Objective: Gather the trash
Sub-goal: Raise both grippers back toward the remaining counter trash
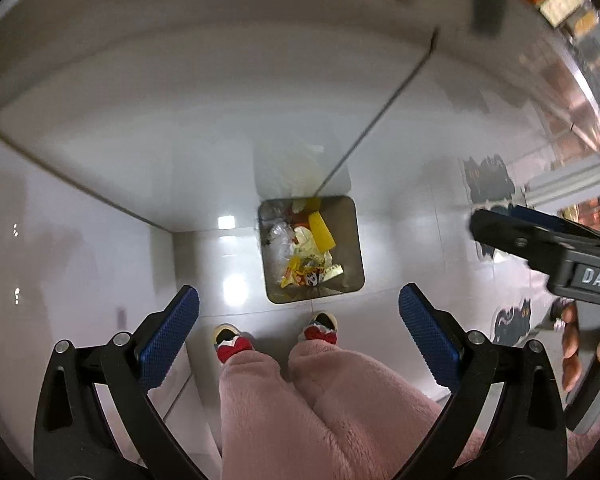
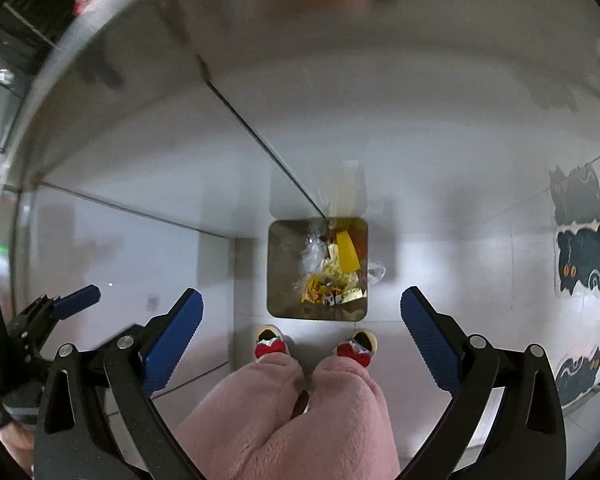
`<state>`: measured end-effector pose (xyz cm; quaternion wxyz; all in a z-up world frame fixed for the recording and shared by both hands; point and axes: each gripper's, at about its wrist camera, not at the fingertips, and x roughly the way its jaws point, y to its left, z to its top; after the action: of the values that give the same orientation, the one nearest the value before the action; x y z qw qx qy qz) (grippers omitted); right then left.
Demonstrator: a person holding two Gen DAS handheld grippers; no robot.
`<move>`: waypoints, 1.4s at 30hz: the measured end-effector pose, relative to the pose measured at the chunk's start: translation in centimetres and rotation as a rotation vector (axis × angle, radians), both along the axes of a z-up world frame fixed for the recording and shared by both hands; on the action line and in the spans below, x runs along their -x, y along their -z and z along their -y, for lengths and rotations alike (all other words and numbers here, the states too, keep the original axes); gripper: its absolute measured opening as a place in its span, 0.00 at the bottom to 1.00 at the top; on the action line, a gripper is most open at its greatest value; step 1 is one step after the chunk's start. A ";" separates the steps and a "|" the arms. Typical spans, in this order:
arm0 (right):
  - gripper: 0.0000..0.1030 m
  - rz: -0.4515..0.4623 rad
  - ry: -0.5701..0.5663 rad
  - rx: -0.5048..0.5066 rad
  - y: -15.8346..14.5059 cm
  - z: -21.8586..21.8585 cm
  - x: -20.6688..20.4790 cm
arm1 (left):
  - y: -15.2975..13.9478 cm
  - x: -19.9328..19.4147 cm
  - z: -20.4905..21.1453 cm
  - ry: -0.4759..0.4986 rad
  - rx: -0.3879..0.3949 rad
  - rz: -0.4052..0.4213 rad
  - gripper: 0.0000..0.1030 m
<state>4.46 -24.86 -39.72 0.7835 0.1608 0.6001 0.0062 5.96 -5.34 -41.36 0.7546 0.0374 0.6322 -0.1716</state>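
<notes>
Both the left gripper (image 1: 299, 322) and the right gripper (image 2: 302, 322) stand wide and carry nothing, directly above the trash bin (image 1: 350, 258) on the tiled floor (image 1: 100, 184), just ahead of the person's shoes (image 1: 229, 343). Keep both clear of the rim and confirm nothing overhangs. The yellow wrapper (image 1: 321, 230) lies inside, long axis running away from the shoes

Bin (image 1: 350, 248): on the floor (image 1: 100, 208), just ahead of the person's feet (image 1: 230, 342).
Trash (image 1: 304, 252): inside the bin.
Stickers (image 2: 582, 264): on the floor, right of the bin.
</notes>
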 end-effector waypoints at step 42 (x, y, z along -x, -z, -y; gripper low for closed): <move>0.97 0.352 -0.176 0.250 -19.3 4.3 -25.0 | -18.0 -24.9 0.6 -0.147 -0.010 0.290 0.91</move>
<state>29.41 -29.14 -20.40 0.8863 0.0058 0.4622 0.0279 30.90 -5.98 -23.35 0.8483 0.0192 0.5185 -0.1057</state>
